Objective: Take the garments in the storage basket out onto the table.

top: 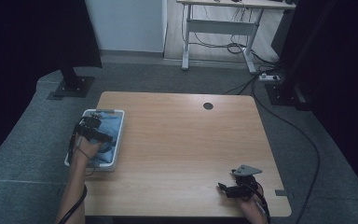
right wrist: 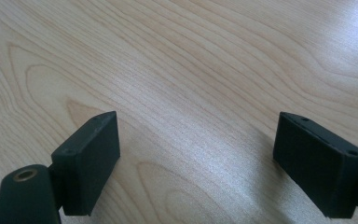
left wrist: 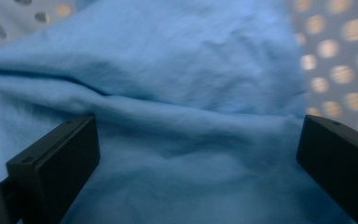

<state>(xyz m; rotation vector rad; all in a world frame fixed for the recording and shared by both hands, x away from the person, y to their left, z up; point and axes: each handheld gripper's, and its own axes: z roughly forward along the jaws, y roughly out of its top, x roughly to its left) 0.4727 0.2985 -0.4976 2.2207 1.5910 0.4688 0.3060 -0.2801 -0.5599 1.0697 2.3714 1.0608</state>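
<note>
The left gripper (top: 92, 128) hangs low over a tray at the table's left edge, its jaws spread wide with nothing between them, a fold of blue cloth (left wrist: 177, 116) lying just beneath. The right gripper (top: 223, 188) sits near the table's front right, jaws likewise wide apart over bare wood. The wooden table (top: 182, 140) carries the white tray (top: 119, 140); the cloth lies rumpled inside it, over its perforated floor.

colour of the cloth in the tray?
Light blue, plain. The cloth shows best in the left gripper view, between the open left gripper jaws.
</note>
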